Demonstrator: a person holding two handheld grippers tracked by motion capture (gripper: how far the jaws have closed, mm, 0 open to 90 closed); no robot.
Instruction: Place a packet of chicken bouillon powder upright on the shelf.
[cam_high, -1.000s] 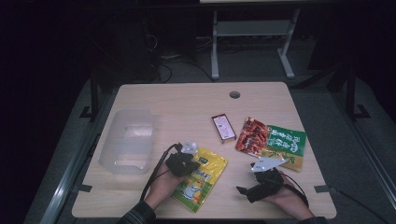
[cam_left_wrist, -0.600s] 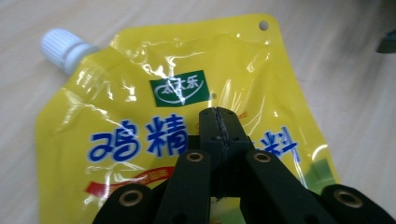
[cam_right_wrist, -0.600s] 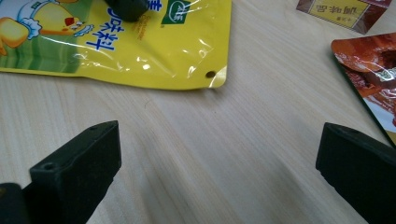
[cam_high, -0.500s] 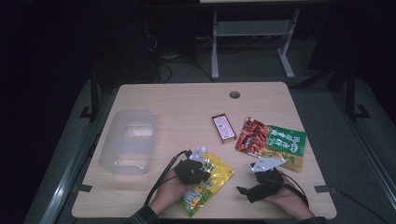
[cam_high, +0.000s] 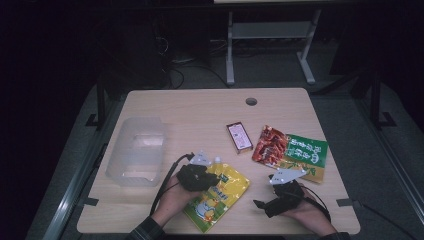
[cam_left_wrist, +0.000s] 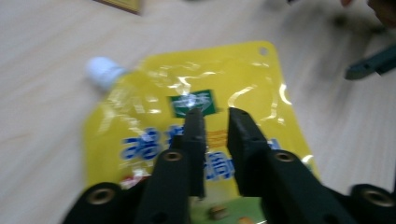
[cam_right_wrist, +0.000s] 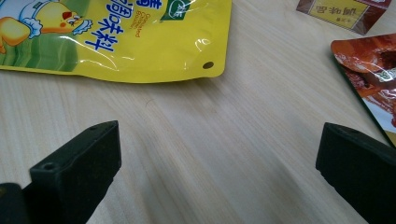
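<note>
— Fingers first: how do the left gripper's (cam_left_wrist: 212, 114) stand?

— Parted by a narrow gap, and they have just been opening. In the left gripper view they hang over the yellow pouch (cam_left_wrist: 196, 135), with nothing between them that I can see pinched.

— And the right gripper (cam_right_wrist: 219, 154)?

— Spread wide over bare table (cam_right_wrist: 233, 140), gripping nothing, just beside the pouch's punched corner.

— Where does the pouch lie?

— Flat on the table near the front edge, between the two hands, its white cap (cam_high: 218, 160) pointing towards the clear plastic bin (cam_high: 136, 150). The left gripper (cam_high: 196, 176) sits over its capped end.

— So which step is this?

— Judging by the pose, the start of a pick: lining up on the pouch, with no grip yet.

— What does the next move call for?

— Probably wider fingers, lowered onto an edge or the spout, since a flat, slippery film gives little to pinch.
</note>
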